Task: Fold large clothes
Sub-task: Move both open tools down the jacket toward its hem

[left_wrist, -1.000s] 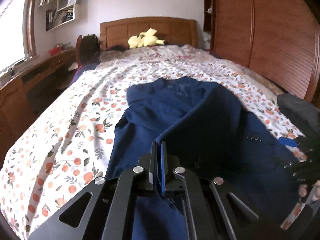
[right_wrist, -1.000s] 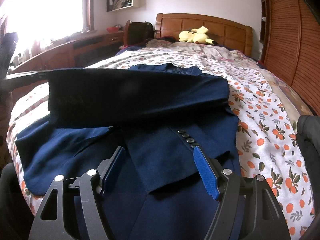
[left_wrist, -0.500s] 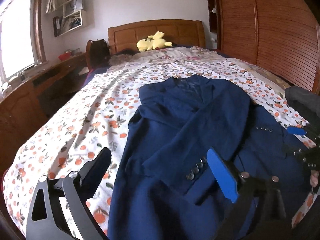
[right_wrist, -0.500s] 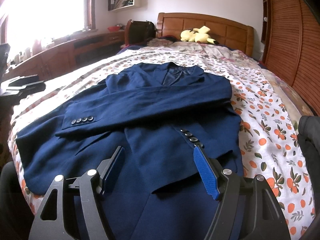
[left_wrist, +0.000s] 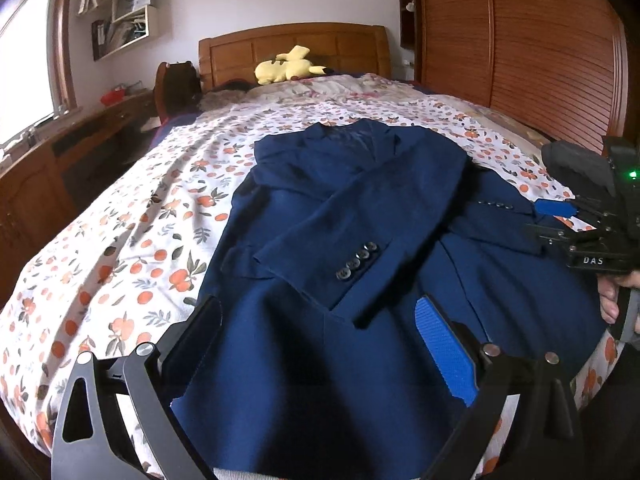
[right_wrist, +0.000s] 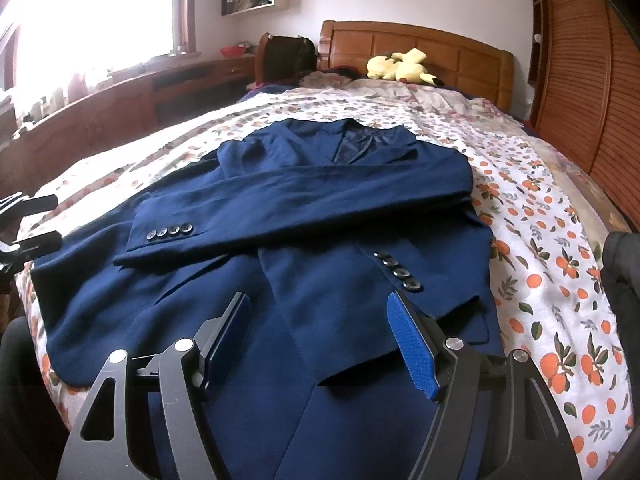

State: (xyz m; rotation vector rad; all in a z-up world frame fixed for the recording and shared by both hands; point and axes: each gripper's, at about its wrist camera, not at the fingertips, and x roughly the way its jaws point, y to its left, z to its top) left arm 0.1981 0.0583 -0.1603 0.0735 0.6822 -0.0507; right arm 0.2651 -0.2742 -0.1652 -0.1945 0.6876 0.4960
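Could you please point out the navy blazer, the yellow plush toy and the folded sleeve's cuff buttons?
navy blazer (right_wrist: 320, 320): right wrist view, on the front panel.
yellow plush toy (right_wrist: 400, 67): right wrist view, on its body by the headboard.
cuff buttons (left_wrist: 357, 266): left wrist view, on the middle of the button row.

Matt navy woven cloth on the jacket (right_wrist: 320, 208), with glossy dark plastic-looking sleeve buttons (right_wrist: 169, 232). Soft printed cotton-like bedsheet (left_wrist: 132, 232), lightly creased. Polished reddish wood on the headboard (left_wrist: 296, 46); slatted, satin-finished wood on the wardrobe (left_wrist: 532, 52). Plush yellow fabric on the toy (left_wrist: 288, 68). Matt black frame, shiny metal rivets and textured blue pads (right_wrist: 412, 348) on each hand-held gripper.
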